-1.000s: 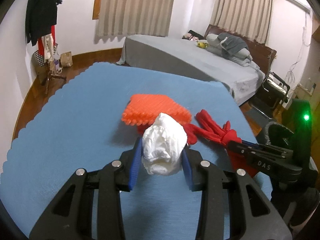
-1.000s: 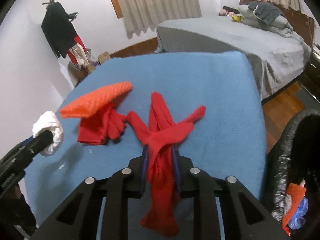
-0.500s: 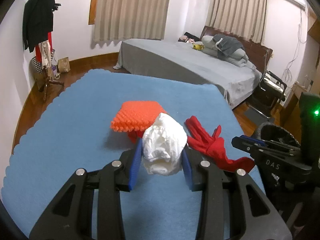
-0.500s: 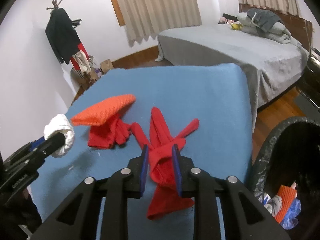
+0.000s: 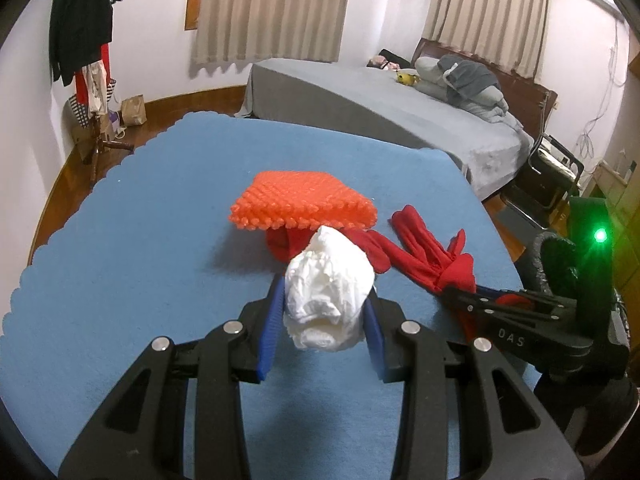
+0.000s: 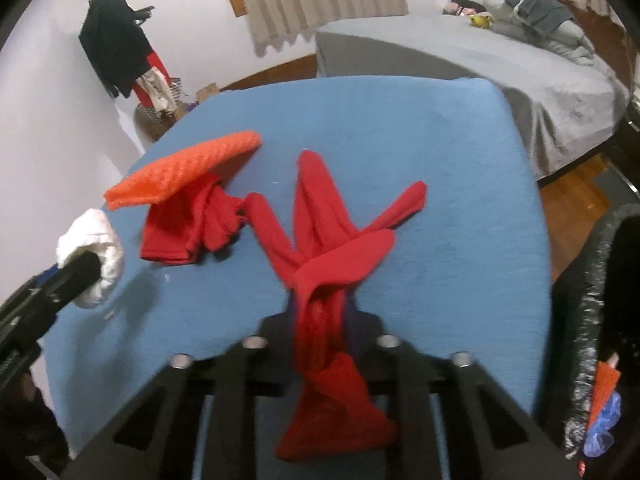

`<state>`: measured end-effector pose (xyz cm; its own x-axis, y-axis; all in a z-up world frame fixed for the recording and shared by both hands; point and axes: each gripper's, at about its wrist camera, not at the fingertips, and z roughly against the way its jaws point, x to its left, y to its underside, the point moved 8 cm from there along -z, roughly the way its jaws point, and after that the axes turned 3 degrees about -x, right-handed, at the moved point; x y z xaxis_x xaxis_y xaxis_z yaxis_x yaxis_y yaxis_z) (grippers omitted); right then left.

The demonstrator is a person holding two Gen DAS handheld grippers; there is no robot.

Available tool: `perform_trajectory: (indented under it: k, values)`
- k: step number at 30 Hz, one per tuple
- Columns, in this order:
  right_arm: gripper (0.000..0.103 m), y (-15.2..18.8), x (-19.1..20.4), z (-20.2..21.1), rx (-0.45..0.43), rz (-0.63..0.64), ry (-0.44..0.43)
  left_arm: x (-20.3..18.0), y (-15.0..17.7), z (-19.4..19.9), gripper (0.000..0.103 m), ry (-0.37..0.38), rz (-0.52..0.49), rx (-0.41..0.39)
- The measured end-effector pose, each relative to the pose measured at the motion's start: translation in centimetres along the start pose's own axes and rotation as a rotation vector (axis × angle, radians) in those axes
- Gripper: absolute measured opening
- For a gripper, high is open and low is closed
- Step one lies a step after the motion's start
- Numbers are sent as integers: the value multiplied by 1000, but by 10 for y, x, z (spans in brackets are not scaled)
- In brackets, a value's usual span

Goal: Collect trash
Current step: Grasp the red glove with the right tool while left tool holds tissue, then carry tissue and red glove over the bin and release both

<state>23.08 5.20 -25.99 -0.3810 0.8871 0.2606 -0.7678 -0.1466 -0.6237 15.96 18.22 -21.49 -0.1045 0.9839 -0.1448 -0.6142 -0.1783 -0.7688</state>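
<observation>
My left gripper (image 5: pixel 322 300) is shut on a crumpled white paper wad (image 5: pixel 326 292), held above the blue table cover (image 5: pixel 120 280); the wad also shows in the right wrist view (image 6: pixel 94 254). My right gripper (image 6: pixel 320 308) is shut on a red glove (image 6: pixel 320 248), whose fingers still trail on the cover; it also shows in the left wrist view (image 5: pixel 432 256). An orange knobbly mat (image 5: pixel 304 206) lies tilted over a second red glove (image 6: pixel 188 224).
A black-lined trash bin (image 6: pixel 596 320) with orange and blue trash inside stands off the table's right edge. A grey bed (image 5: pixel 380 112) lies beyond the table. A coat rack (image 5: pixel 86 60) stands at the far left wall.
My right gripper has drawn the red glove back toward the table's near right edge, by the bin. My left gripper keeps the white wad and has shifted slightly.
</observation>
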Motion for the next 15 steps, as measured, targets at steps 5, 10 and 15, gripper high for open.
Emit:
perform_trajectory:
  k: [5, 10, 15]
  values:
    - [9, -8, 4, 22, -46, -11, -38, -2, -4, 3, 36, 3, 3, -11]
    - [9, -22, 7, 54, -113, -8, -57, -9, -12, 11, 36, 15, -5, -35]
    - [9, -35, 10, 84, -178, -2, -61, -22, -26, 23, 36, 32, -23, -68]
